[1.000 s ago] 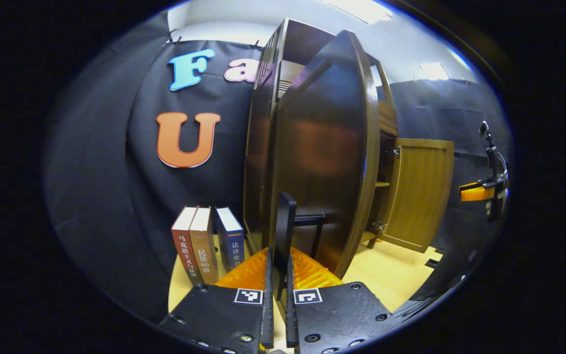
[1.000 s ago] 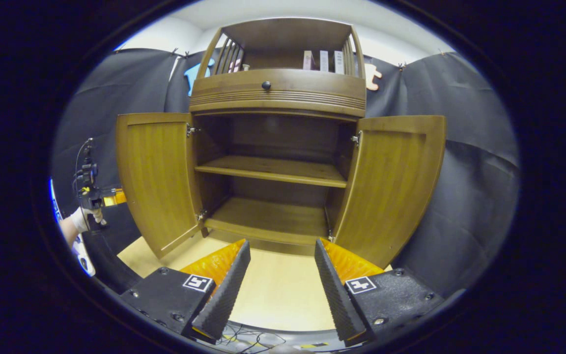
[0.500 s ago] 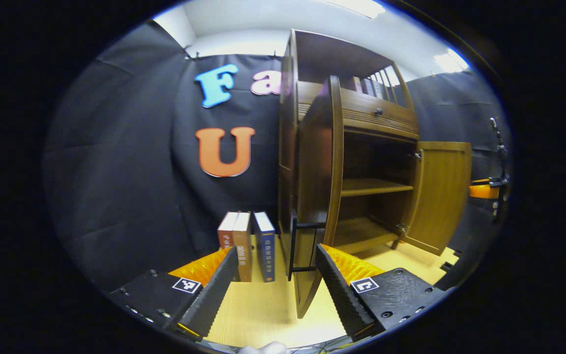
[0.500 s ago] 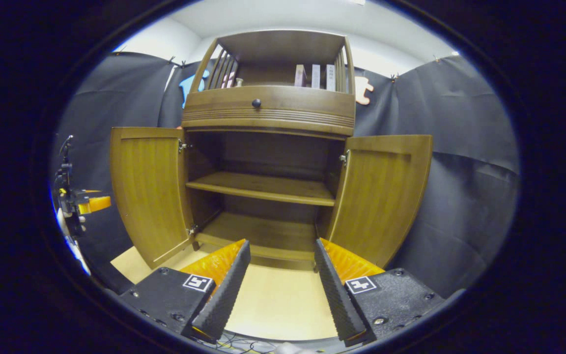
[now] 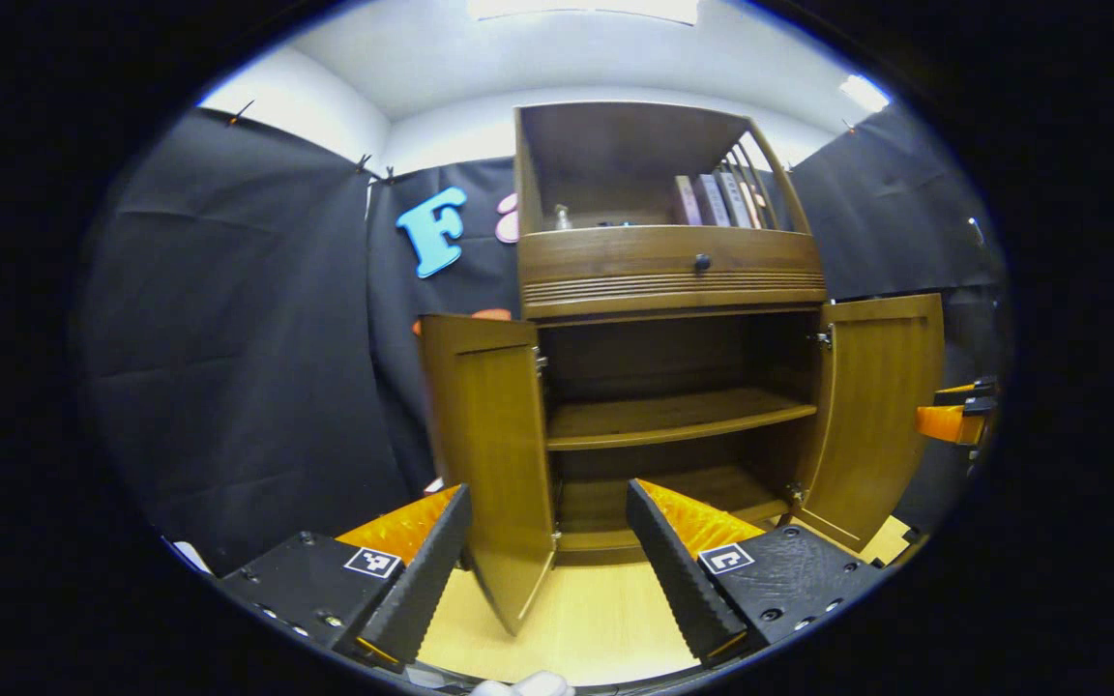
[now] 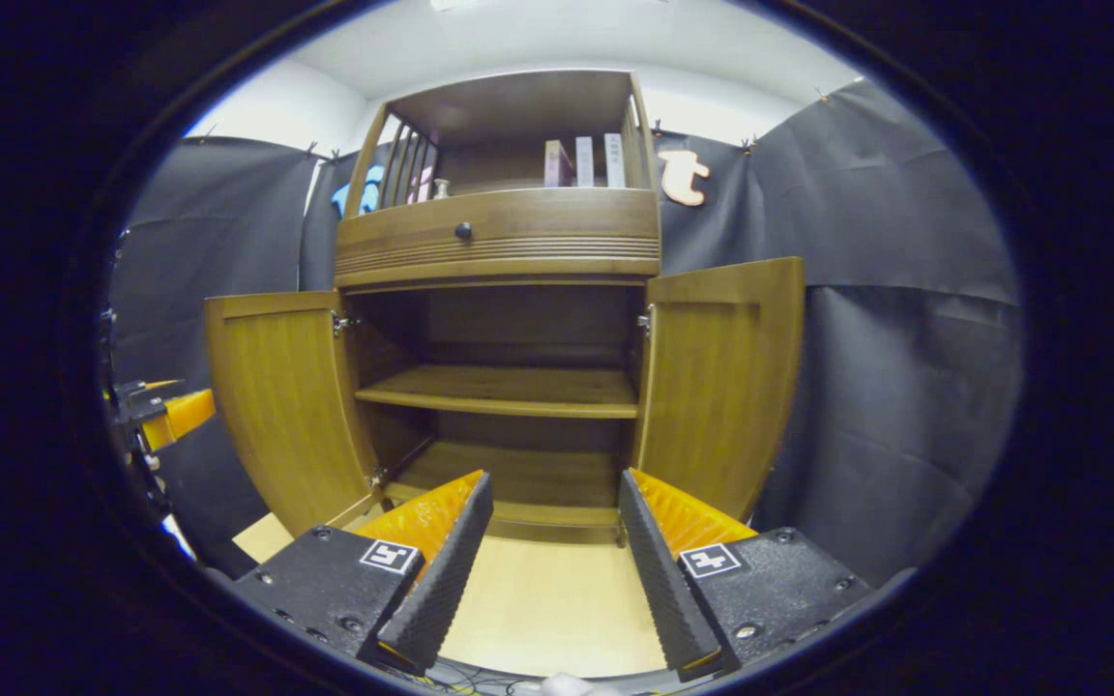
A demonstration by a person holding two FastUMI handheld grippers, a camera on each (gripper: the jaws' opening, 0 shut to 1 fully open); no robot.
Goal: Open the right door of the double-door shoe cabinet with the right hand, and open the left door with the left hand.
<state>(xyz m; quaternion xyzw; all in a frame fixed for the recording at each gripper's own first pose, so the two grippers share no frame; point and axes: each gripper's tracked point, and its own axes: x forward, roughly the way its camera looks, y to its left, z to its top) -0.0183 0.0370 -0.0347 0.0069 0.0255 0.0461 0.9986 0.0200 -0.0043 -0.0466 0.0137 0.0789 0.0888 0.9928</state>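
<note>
Wooden cabinet [image 6: 499, 251] stands on our pale floor [image 6: 547, 599] against black cloth, its two doors, left [image 6: 281, 406] and right [image 6: 721, 377], swung wide, while our left gripper [image 5: 547, 556] and right gripper [image 6: 547, 551] hang well open, empty.

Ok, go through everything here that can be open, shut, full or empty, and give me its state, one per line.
Left door: swung wide open.
Right door: swung wide open.
Drawer: shut.
Middle shelf: bare.
Bottom shelf: bare where visible.
Top compartment: holds upright books.
Left gripper: jaws apart, holding nothing.
Right gripper: jaws apart, holding nothing.
</note>
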